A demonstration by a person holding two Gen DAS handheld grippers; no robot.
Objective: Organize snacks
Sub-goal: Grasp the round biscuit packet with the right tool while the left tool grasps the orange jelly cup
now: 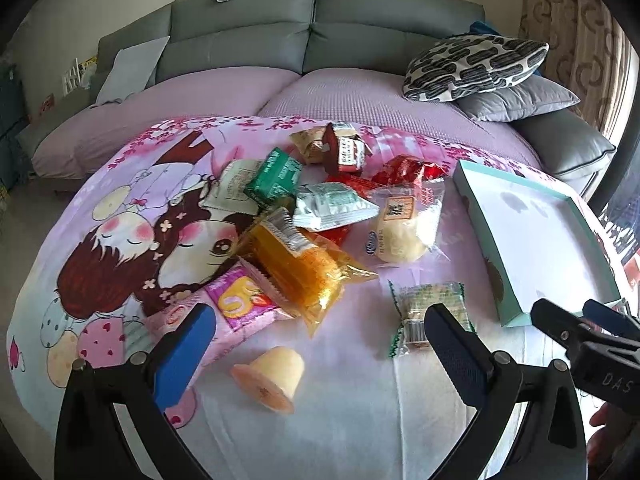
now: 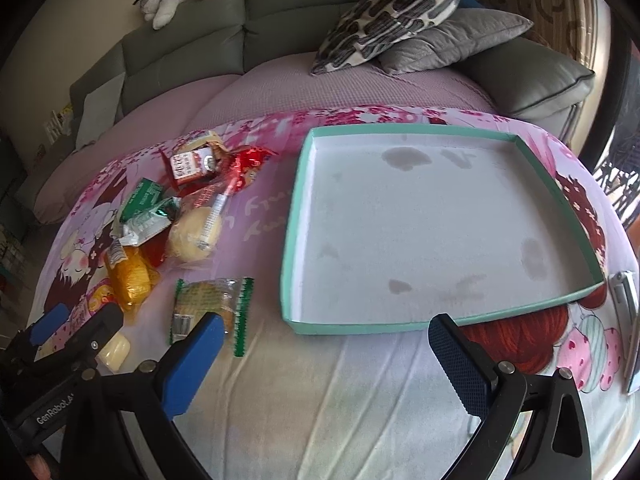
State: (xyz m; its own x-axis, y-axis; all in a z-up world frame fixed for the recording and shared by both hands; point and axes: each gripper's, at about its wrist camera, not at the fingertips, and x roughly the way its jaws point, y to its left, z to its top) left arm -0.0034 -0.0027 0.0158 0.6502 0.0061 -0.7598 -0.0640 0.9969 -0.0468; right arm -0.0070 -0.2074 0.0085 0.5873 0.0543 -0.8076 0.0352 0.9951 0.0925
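Both grippers hover over a table spread with a pink cartoon cloth [image 1: 132, 216], and both stand wide apart with nothing between their blue pads. The left gripper [image 1: 320, 344] looks down on the heap of snacks: an orange-yellow packet [image 1: 304, 268] lies across a pink packet [image 1: 240, 300], with a green packet [image 1: 276, 176], a silver-green packet [image 1: 332, 206] and a brown-red packet [image 1: 344, 152] behind it, and red wrappers [image 1: 408, 170] further back. A bun in clear wrap [image 1: 404, 224] lies just right of the heap, a small clear packet with green crimped edges [image 1: 430, 312] sits apart from it near the right finger, and a jelly cup [image 1: 272, 380] lies tipped on its side between the fingers, closest to the camera. This view catches only the left part of the teal-rimmed tray [image 1: 516, 312], with the other gripper's tips reaching in beside it. The right gripper [image 2: 324, 348] shows the whole tray [image 2: 352, 326], white inside with faint grey stains and holding no snack, while the heap is squeezed to the left and the jelly cup [image 2: 114, 350] is half hidden behind the other gripper. Only here does a silvery flat object [image 2: 626, 296] appear at the right edge, just beyond the tray; what it is cannot be told. A grey sofa [image 2: 280, 16] with cushions stands behind.
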